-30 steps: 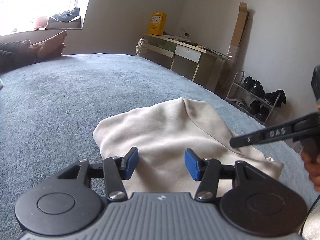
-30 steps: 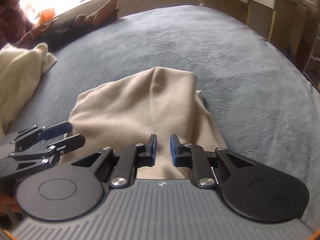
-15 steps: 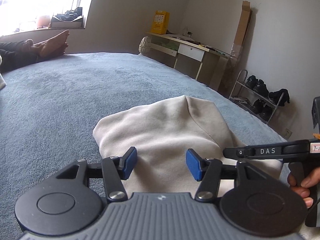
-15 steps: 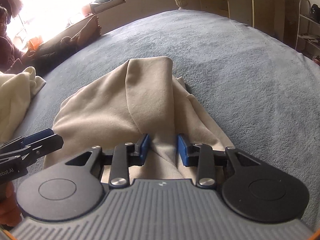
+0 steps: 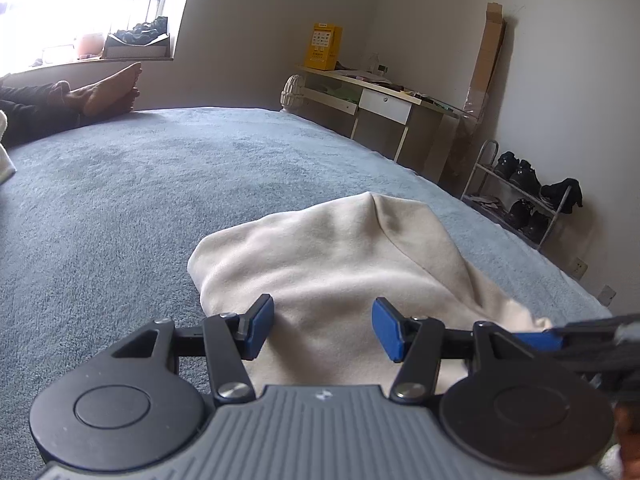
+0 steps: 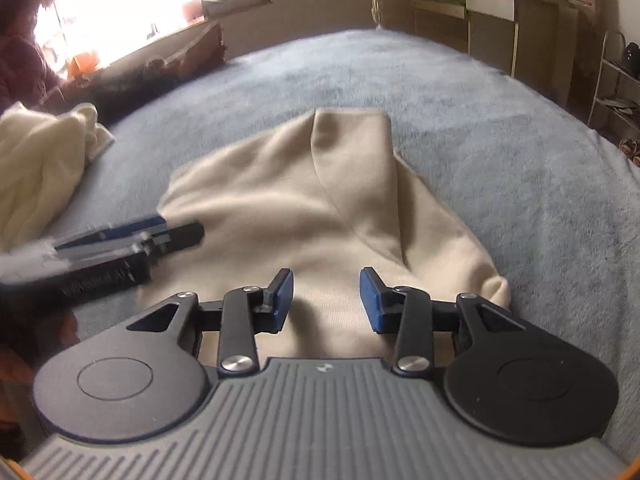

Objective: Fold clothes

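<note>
Beige garment (image 5: 344, 280) lies bunched on the grey-blue bed cover (image 5: 120, 200), filling the lower middle of both wrist views, with a folded ridge running toward 12 o'clock. My left gripper (image 5: 323, 326) hovers over its near edge with the fingers spread and nothing pinched; the cloth only shows in the gap between the blue pads (image 5: 260, 326). My right gripper (image 6: 326, 300) sits over the same near edge, its jaws opening, the cloth visible between them but not pressed by either pad. In the right wrist view I see the left gripper coming in from 9 o'clock over the garment's left side. A second, cream cloth (image 6: 36, 168) sits at 10 o'clock, well apart. At 2 o'clock of the left view stand a desk (image 5: 384, 104) and a shoe rack (image 5: 520, 196).
</note>
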A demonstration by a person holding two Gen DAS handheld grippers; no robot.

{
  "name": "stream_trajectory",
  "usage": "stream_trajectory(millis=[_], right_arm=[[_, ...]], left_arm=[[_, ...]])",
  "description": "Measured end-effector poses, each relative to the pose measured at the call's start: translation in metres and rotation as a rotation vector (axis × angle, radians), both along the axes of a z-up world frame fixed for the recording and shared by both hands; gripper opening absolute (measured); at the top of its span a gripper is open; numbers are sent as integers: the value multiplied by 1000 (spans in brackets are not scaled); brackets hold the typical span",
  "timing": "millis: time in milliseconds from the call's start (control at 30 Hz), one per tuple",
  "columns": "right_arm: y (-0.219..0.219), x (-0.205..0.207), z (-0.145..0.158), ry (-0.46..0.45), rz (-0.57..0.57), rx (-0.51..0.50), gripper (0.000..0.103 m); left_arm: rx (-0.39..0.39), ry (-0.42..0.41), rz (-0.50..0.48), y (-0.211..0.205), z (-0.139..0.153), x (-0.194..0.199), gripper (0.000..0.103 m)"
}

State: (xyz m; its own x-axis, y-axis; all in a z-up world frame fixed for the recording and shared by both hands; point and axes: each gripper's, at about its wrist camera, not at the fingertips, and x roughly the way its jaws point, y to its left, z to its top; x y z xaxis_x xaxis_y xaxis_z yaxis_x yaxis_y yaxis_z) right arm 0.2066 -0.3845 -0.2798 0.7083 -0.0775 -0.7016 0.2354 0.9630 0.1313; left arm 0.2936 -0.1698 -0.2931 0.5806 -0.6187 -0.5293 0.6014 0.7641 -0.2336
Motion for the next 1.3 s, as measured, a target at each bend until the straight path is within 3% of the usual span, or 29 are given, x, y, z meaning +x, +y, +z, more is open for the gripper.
stream_trajectory(millis=[100, 267, 433, 567, 633, 767, 933, 1100, 1300], right_arm=[[10, 3, 1, 11, 33, -76, 39], [10, -12, 23, -31, -12, -65, 40], [-1, -22, 5, 21, -36, -44, 42], [5, -25, 24, -22, -29, -45, 43], [5, -27, 26, -33, -29, -55, 44], [-7, -24, 6, 34, -58, -27, 44], [-12, -34, 29, -50, -77, 37, 47], [-18, -30, 6, 31, -106, 37, 48], [-31, -41, 23, -43, -191, 33, 51]], left_arm=[[-22, -17, 22, 7, 12, -8, 54], [-17, -111, -53, 12, 25, -46, 56], [114, -79, -117, -10, -2, -66, 56], [198, -135, -110, -22, -9, -75, 57], [196, -124, -105, -22, -9, -73, 57], [199, -115, -103, -23, -9, -72, 57], [190, -103, -91, -22, -9, -70, 57], [190, -99, -93, -23, -8, -69, 57], [189, -103, -96, -23, -10, -69, 59]])
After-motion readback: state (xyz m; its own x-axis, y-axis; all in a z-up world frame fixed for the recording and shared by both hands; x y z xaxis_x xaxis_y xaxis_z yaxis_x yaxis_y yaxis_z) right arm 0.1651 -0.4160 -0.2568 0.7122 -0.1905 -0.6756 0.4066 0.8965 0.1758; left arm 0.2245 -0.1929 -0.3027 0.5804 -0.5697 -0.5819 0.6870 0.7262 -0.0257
